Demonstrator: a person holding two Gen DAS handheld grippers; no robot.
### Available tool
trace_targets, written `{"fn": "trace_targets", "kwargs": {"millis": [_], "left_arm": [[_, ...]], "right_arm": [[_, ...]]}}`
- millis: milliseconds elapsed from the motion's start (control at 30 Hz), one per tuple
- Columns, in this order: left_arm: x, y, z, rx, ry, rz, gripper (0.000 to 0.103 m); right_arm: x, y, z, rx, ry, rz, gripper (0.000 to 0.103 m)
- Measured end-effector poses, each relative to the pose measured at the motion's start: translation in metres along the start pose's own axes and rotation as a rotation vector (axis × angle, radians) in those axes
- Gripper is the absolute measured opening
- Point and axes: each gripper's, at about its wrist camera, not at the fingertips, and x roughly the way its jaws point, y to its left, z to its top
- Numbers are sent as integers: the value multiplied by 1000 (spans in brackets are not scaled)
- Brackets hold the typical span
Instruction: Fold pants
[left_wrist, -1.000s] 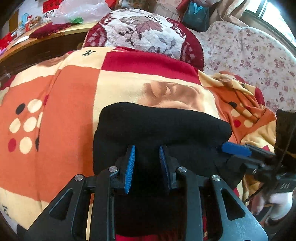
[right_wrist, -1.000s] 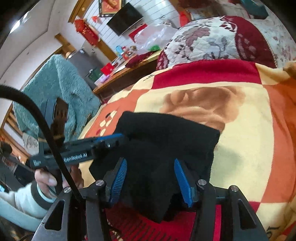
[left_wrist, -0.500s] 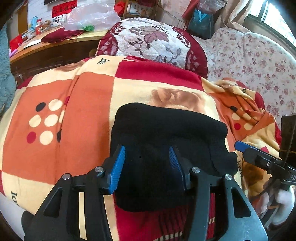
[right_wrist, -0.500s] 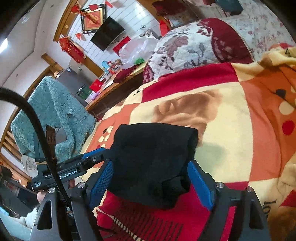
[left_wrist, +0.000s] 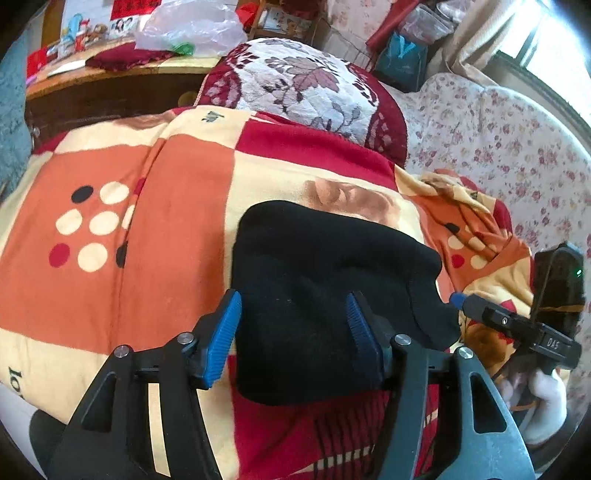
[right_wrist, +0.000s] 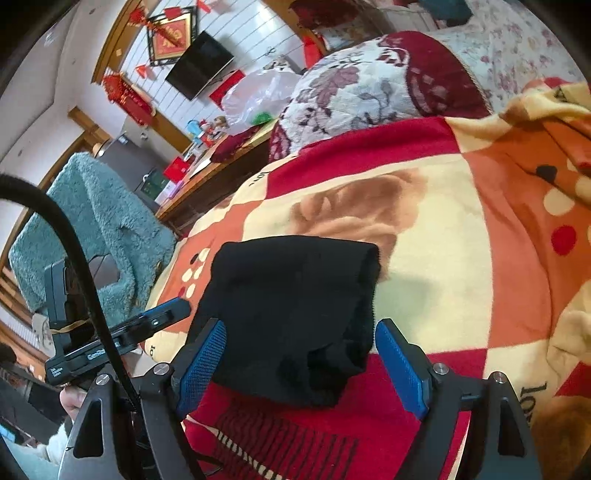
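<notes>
The black pants (left_wrist: 325, 280) lie folded into a thick bundle on the patterned blanket (left_wrist: 122, 273). My left gripper (left_wrist: 293, 328) hovers over the bundle's near edge, jaws opening, blue pads clear of the cloth. In the right wrist view the same pants (right_wrist: 295, 302) lie flat, and my right gripper (right_wrist: 301, 365) straddles their near end, its jaws opening too with gaps on both sides. The right gripper's tip (left_wrist: 480, 306) shows at the bundle's right corner in the left wrist view. The left gripper's tip (right_wrist: 166, 314) sits beside the bundle's left edge in the right wrist view.
A red-and-white floral cushion (left_wrist: 306, 85) rests at the blanket's far end, beside a flowered sofa cover (left_wrist: 517, 147). A wooden table (left_wrist: 103, 77) with a plastic bag stands behind. A teal fleece (right_wrist: 96, 229) hangs at the left. A person's hand (right_wrist: 74, 398) holds the left tool.
Both grippers let go of the pants and their jaws spread wide. Both have drawn back a little from the bundle, which now rests on the blanket.
</notes>
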Motion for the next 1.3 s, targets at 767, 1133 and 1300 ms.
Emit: {"fn": "trace_targets", "kwargs": {"millis": [767, 1133, 1300], "left_arm": [[52, 32, -12, -160, 131, -89, 73], [27, -12, -2, -17, 27, -64, 34], [21, -33, 29, 0, -15, -117, 34]], "right_arm": [[56, -28, -16, 192, 125, 191, 93], [38, -21, -4, 117, 55, 198, 49], [10, -16, 31, 59, -19, 162, 49]]}}
